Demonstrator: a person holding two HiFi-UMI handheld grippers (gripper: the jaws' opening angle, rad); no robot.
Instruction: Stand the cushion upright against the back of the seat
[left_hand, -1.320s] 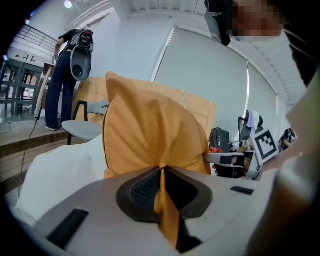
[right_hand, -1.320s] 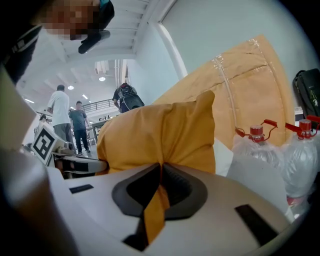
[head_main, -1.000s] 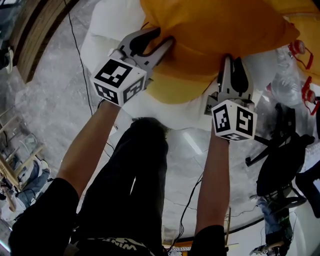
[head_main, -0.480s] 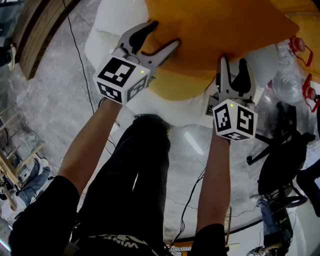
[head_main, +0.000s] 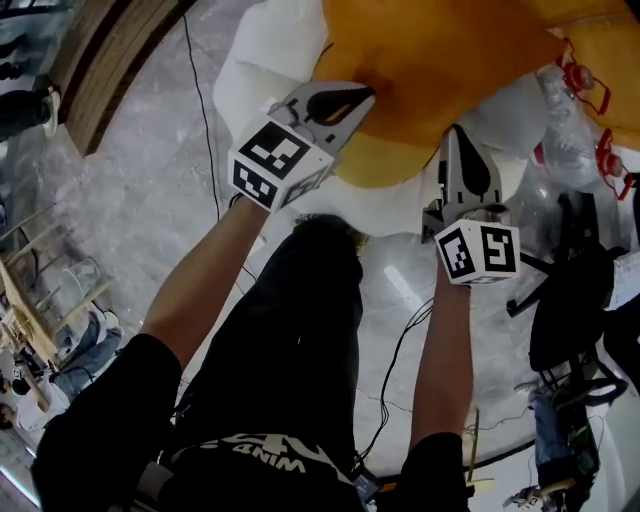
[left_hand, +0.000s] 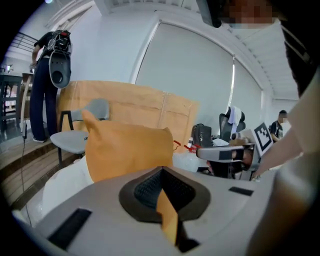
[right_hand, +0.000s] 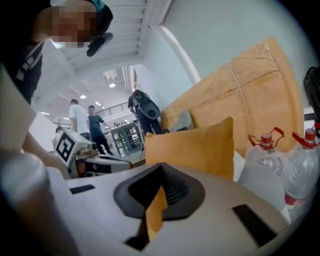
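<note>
Cushion (head_main: 450, 60): left tool (head_main: 362, 96), right tool (head_main: 455, 132) just clamped on edge, forearms (head_main: 200, 280) extended

We see an open office hall: a desk chair (left_hand: 231, 122) right of the cardboard sheet (left_hand: 135, 106), a person (left_hand: 42, 100) standing left of it.

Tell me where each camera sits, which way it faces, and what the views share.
Head view: on the head, facing steeply down at left gripper and right gripper, both just closed on the cushion; forearms and legs show.
Left gripper view: rides that gripper, looks along its jaws pinching fabric; an arm shows.
Right gripper view: likewise.
All share the cushion.
</note>
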